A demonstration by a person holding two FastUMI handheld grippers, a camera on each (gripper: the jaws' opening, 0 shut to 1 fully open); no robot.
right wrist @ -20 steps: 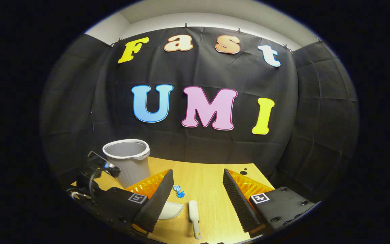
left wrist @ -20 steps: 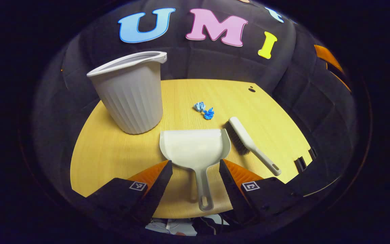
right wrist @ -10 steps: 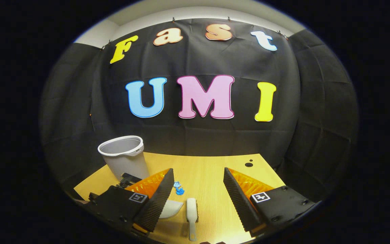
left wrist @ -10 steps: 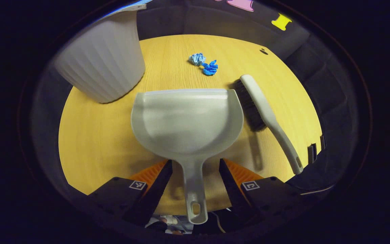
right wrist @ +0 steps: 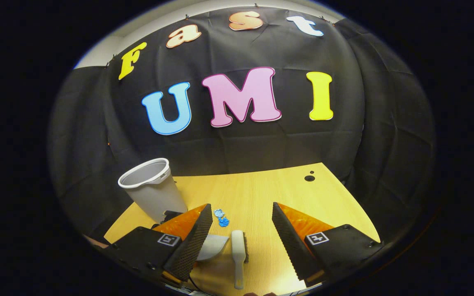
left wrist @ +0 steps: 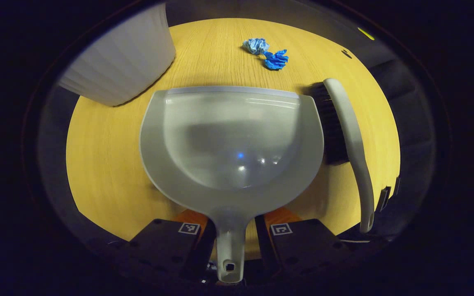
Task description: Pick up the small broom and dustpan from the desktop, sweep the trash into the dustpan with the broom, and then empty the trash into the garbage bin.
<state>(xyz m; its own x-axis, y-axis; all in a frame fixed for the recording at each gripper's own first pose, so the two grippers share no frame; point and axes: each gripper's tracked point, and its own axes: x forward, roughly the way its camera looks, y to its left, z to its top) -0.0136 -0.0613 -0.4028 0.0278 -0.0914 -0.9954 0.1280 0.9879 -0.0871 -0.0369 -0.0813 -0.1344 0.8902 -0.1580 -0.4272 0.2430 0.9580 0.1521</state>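
A grey dustpan [left wrist: 233, 139] lies flat on the wooden table [left wrist: 105, 164], mouth facing away from me. Its handle runs back between the fingers of my left gripper [left wrist: 231, 230], which is shut on it; the pan hides the fingertips. The small broom [left wrist: 346, 123] lies just right of the pan, bristles toward it. Two crumpled blue scraps of trash [left wrist: 268, 53] sit beyond the pan. In the right gripper view, my right gripper [right wrist: 242, 205] hangs open above the table, with the broom [right wrist: 238, 246] lying below the gap and the trash [right wrist: 221, 218] a little farther on.
The grey ribbed garbage bin [right wrist: 150, 189] stands upright at the table's left rear, close to the pan's left corner [left wrist: 121, 70]. A small dark hole [right wrist: 310, 178] marks the far right of the table. Bare wood lies beyond the trash and right of the broom.
My left gripper has moved forward and down over the dustpan's handle, and its fingers have drawn in around it. The right gripper has dipped and edged forward over the broom, still open.
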